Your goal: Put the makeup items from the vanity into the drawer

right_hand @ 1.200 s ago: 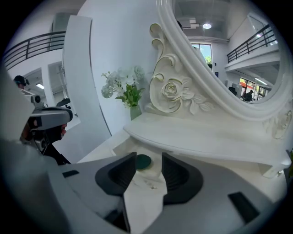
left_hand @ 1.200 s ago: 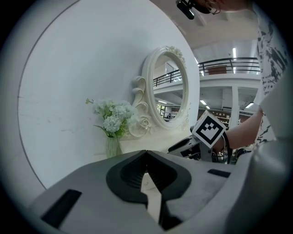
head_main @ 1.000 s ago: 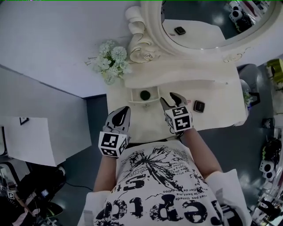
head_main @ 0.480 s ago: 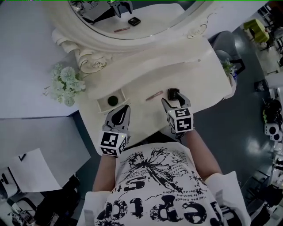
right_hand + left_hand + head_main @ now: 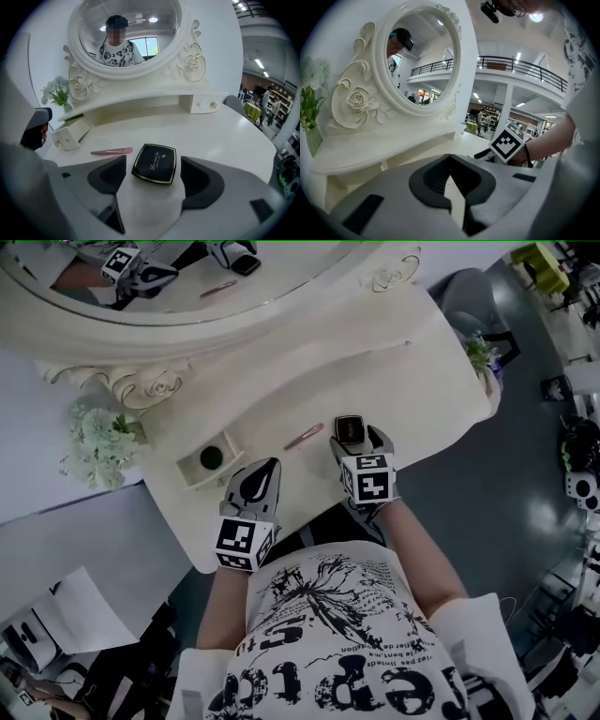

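White flowers [image 5: 98,442] beside oval mirror [image 5: 281,277]

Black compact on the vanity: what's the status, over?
Right gripper jaws have just been opening wide, black compact between them, ungripped. Left gripper shut, empty. Pink stick beside, nothing blocking.

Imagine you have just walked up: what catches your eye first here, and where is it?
The ornate white mirror towers at the back of the vanity. On its top, a black compact lies between the jaws of the right gripper, which have just been opening and do not touch it. A slim pink stick lies just left of it.
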Demonstrator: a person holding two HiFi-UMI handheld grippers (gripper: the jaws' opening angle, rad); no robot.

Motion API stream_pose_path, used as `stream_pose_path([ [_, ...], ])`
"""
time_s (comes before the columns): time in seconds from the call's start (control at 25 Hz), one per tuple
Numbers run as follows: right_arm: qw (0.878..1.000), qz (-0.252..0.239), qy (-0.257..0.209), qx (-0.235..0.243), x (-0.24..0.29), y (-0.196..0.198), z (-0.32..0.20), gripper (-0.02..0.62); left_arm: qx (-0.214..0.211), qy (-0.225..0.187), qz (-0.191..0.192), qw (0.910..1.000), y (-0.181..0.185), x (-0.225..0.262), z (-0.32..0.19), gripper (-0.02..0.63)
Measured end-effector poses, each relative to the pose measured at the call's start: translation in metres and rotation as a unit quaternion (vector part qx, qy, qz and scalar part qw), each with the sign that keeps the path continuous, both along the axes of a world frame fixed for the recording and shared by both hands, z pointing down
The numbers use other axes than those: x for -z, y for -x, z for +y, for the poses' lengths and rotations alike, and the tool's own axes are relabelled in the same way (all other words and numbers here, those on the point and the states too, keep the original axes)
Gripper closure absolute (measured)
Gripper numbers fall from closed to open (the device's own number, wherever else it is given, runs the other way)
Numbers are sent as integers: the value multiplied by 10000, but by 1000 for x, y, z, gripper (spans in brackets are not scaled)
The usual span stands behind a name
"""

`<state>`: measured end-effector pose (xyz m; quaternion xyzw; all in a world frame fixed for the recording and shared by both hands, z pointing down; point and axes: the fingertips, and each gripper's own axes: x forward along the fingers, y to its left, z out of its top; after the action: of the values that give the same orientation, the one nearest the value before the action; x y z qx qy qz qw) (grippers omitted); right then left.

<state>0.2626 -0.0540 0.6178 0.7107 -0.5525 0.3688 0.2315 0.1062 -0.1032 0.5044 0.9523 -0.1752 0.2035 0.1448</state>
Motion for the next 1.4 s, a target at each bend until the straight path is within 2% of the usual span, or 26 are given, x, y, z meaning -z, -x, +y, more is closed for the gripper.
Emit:
stream_pose_path([
  [0.24, 9993, -50, 353, -92, -22, 1, -1, 245, -5, 59, -141, 9999, 0, -11, 1, 586],
  [0.64, 9989, -41, 471, -77, -21, -3, 2, 258, 31, 55, -191, 9998, 9, -8, -1, 586],
  [0.8, 9995, -135, 286, -62, -7, 0, 3, 258, 37, -7, -156, 9999, 13, 2, 1, 587],
  [1.08, 9977, -94, -123, 661, 33, 34, -22, 258, 346, -256, -28, 9991, 38, 21, -11, 586],
  [1.4, 9828, -136, -589, 1742, 74, 111, -76, 258, 1223, -531, 47, 9911, 102, 43, -36, 586],
])
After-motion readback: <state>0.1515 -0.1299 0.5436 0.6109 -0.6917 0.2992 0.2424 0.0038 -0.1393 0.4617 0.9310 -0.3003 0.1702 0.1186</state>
